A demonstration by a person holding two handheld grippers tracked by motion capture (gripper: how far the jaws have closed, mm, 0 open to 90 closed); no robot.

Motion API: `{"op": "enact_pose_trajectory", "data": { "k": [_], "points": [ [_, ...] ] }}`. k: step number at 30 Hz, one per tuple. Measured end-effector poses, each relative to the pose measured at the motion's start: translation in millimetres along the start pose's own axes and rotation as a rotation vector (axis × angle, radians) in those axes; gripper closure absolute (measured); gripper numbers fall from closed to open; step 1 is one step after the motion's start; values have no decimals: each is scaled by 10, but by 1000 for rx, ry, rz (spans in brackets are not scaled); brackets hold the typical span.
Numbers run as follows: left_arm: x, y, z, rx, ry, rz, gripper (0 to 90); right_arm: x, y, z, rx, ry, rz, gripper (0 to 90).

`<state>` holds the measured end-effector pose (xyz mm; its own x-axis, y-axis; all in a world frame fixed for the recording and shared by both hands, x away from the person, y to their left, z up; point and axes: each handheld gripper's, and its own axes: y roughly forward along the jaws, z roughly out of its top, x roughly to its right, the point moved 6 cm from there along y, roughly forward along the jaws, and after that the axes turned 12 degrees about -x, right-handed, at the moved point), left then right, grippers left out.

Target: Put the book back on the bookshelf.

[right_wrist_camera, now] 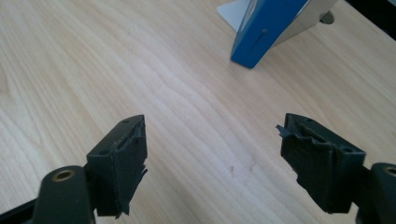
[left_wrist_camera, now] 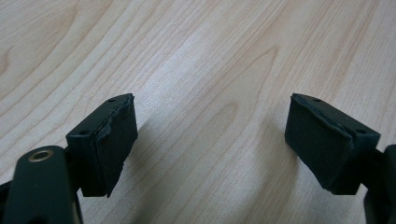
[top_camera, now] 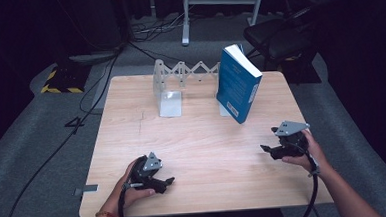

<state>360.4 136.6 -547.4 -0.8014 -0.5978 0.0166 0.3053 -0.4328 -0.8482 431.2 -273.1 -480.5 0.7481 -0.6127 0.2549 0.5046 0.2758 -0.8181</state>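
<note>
A blue book [top_camera: 237, 83] stands tilted at the back right of the wooden table [top_camera: 197, 138], leaning on a white expandable book rack [top_camera: 179, 79]. In the right gripper view its lower corner [right_wrist_camera: 266, 32] lies ahead of the jaws. My left gripper [top_camera: 167, 182] rests near the front left edge, held by a hand, open with bare wood between its pads [left_wrist_camera: 112, 140]. Right of the table's middle, my right gripper [top_camera: 268, 149] is open and empty, its worn pads [right_wrist_camera: 126, 163] wide apart above the wood.
The rack's white base plate [top_camera: 170, 103] lies flat at the back centre. Cables [top_camera: 100, 88] trail over the grey floor to the left. A dark chair [top_camera: 277, 36] stands behind the table's far right corner.
</note>
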Motion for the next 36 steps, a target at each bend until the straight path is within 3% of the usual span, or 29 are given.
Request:
{"op": "enact_pose_trajectory", "data": {
  "k": [9, 20, 22, 29, 36],
  "points": [
    [1, 0, 0, 0, 0, 0, 176, -126, 42, -242, 5, -1, 23, 230],
    [0, 0, 0, 0, 0, 0, 175, -153, 23, -623, 37, 89, 89, 221],
    [0, 0, 0, 0, 0, 0, 175, -134, 12, -694, 37, 94, 79, 216],
    [0, 0, 0, 0, -1, 0, 174, -119, -8, -938, 56, 138, 113, 214],
    [0, 1, 1, 0, -1, 0, 172, -106, 1, -1159, 57, 204, 122, 210]
  ]
}}
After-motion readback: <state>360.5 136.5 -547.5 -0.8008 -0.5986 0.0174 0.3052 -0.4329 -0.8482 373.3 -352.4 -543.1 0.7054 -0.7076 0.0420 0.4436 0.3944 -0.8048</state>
